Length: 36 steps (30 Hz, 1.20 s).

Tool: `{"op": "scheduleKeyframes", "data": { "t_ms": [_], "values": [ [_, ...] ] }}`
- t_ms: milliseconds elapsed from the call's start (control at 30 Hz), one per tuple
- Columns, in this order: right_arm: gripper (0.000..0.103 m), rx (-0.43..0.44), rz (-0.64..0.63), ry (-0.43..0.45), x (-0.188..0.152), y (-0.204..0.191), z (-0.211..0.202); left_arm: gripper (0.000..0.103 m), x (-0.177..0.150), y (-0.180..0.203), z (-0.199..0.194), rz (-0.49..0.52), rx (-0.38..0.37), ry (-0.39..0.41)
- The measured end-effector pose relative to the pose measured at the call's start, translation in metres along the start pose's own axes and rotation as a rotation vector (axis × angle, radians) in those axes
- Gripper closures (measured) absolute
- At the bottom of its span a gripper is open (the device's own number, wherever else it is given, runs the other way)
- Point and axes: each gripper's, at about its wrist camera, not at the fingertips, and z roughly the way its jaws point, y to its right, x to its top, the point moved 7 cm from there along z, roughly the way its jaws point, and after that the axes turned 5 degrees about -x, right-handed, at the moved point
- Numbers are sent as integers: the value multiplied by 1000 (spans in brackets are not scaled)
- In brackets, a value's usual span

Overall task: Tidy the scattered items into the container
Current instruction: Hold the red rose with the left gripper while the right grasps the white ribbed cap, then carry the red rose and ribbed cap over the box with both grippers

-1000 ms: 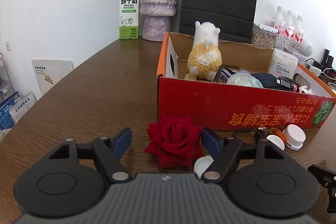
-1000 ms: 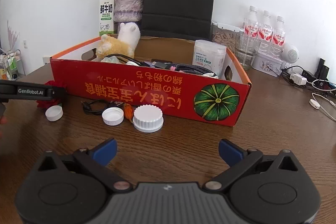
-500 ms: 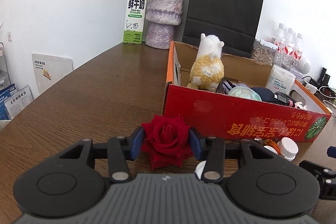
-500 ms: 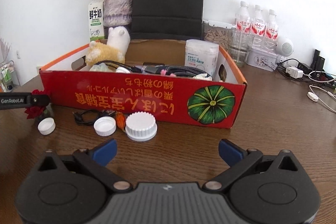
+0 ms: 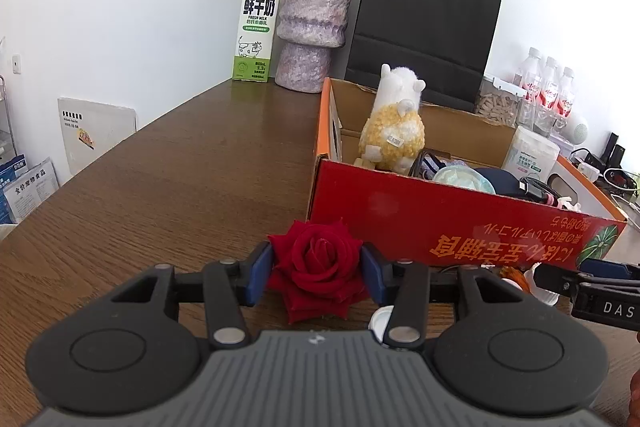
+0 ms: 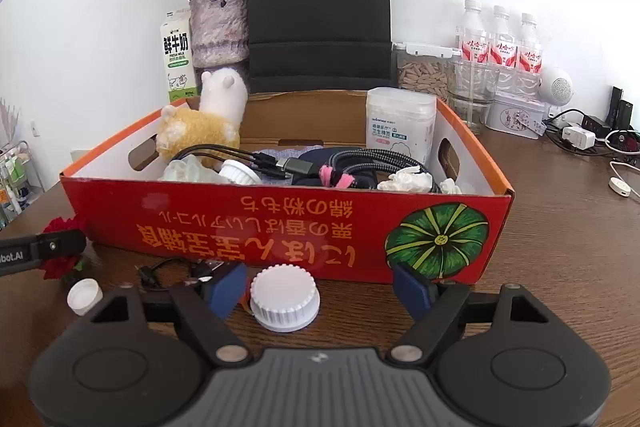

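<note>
Meanwhile left hand-held gripper (image 5: 316,271) clamps rose (image 5: 318,263).

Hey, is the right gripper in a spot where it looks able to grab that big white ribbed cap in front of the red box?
Probably yes. The big white cap lies between the closing fingers of the right gripper, hard against the left one, with nothing over it. The red box stands just behind, clear of the fingers.

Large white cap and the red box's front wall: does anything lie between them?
No. In the right wrist view only bare tabletop separates the large white cap from the red box.
</note>
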Motion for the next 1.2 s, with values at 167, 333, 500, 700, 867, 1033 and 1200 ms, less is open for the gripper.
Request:
{"op": "scheduleKeyframes", "data": {
  "t_ms": [167, 333, 500, 700, 867, 1033, 1200],
  "values": [
    [37, 26, 10, -7, -1, -2, -1, 54, 0, 1, -1, 7, 0, 3],
    [38, 51, 12, -9, -2, -4, -2, 54, 0, 0, -1, 2, 1, -1],
    [46, 62, -17, -2, -3, -9, -4, 54, 0, -1, -1, 0, 1, -3],
    [49, 85, 0, 32, -1, -8, -10, 54, 0, -2, -3, -2, 3, 2],
    [60, 82, -10, -35, -5, -10, -1, 54, 0, -1, -3, -2, 3, 0],
    [66, 87, 3, -23, -6, -8, -3, 54, 1, -1, -2, -8, 0, -3],
    [66, 65, -31, 127, 1, -10, -28, 54, 4, -1, -11, 1, 1, 57]
  ]
}}
